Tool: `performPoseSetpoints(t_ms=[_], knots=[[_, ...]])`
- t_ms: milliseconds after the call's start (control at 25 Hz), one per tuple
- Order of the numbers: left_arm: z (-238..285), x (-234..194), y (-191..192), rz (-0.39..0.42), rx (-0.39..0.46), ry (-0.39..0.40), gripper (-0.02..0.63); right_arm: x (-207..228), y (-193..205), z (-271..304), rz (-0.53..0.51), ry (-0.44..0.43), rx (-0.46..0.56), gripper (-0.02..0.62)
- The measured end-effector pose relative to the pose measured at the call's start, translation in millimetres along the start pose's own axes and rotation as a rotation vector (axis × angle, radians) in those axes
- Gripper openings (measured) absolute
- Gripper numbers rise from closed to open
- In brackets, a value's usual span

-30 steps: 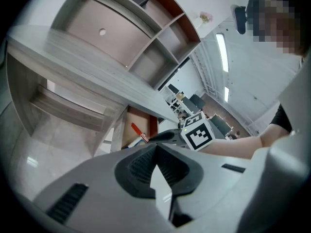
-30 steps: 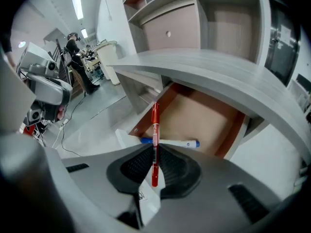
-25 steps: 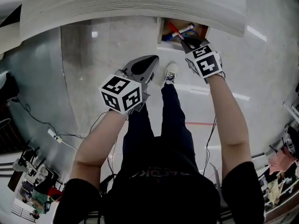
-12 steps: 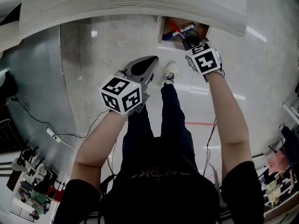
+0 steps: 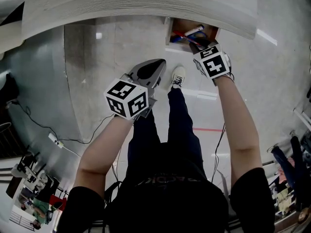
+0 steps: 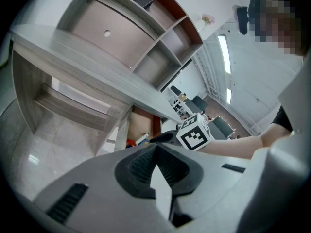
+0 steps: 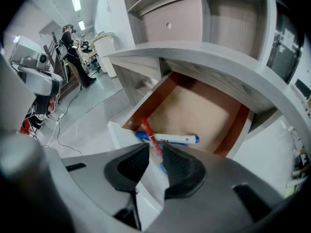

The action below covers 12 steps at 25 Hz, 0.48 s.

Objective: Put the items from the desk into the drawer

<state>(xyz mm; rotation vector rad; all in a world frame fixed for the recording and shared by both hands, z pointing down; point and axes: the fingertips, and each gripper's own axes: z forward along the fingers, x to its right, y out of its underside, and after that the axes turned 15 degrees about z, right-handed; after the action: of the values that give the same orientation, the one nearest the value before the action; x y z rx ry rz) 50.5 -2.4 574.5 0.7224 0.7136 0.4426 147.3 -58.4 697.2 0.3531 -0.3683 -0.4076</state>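
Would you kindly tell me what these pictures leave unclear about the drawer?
- Right gripper view: red pen's near end, hidden between the right gripper's jaws, which have just been opening.
- Head view: drawer's back, under the desk top.
- Left gripper view: its contents, too small.

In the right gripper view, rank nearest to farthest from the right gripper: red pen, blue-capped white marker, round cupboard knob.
1. Red pen, between the right gripper's jaws, just opened further.
2. Blue-capped white marker, just behind, in the wooden drawer.
3. Round cupboard knob, high above.
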Motion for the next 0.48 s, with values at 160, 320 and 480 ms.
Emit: performPoseSetpoints(t_ms=[160, 320, 480], knots=[[-4, 2, -6, 0.006, 0.007, 0.003, 0.005, -2, -5, -8, 0.003, 0.0, 0.018, 0.048], [-9, 5, -13, 0.021, 0.018, 0.008, 0.003, -9, -15, -23, 0.04, -0.021, 0.074, 0.018], [-16, 9, -28, 0.043, 0.042, 0.015, 0.003, -17, -33, -52, 0.113, -0.05, 0.162, 0.017]])
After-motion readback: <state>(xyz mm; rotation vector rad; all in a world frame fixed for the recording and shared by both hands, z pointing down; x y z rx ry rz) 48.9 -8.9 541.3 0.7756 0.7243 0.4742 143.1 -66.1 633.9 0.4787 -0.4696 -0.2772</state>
